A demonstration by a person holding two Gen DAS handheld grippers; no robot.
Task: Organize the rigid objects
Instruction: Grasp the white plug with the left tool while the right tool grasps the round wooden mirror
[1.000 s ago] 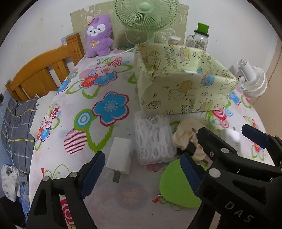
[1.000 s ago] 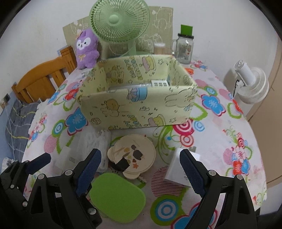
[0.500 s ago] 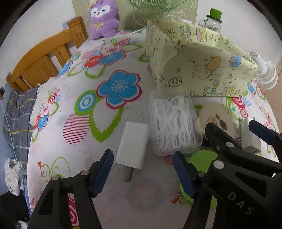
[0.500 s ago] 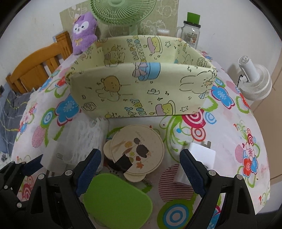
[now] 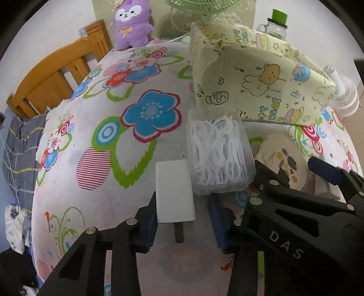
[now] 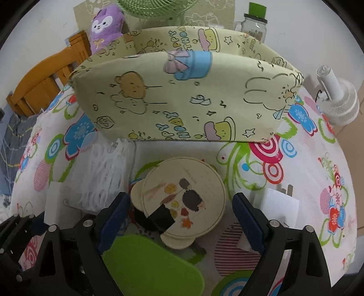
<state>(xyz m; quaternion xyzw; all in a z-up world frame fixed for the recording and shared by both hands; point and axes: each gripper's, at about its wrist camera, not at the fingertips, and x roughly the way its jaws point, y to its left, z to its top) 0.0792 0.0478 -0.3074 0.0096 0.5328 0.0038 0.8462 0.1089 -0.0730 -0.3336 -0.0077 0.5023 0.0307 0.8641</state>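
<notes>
Left tool (image 5: 184,224): jaws closing around the white charger block (image 5: 174,190). The left pad lies against the block's left side; the right pad stands just beside it, a small gap showing. The block lies flat on the counter (image 5: 91,173), prong end toward the camera, in the near part of the floral cloth.

Just beside the block, on its right: clear box of white floss picks (image 5: 219,157), touching or nearly touching it. Behind the box, toward the far edge of the counter: yellow-green cartoon-print storage bin (image 5: 261,86), upright, open at the top.

Right tool (image 6: 179,216): jaws wide, nothing gripped. Between them lies the round beige lid with ear tabs (image 6: 184,200), printed with a hedgehog and leaves; neither pad touches it. A small black item sits under its near left rim, not identifiable. The green oval lid (image 6: 154,266) is nearest the camera, overlapping the beige lid's near edge.

A second white charger (image 6: 279,202) lies right of the right tool, toward the counter's right edge.

Far edge: purple plush bunny (image 5: 133,22), green fan base, glass jar with green lid (image 6: 254,20). A wooden chair stands off the left edge; a white fan stands off the right.
</notes>
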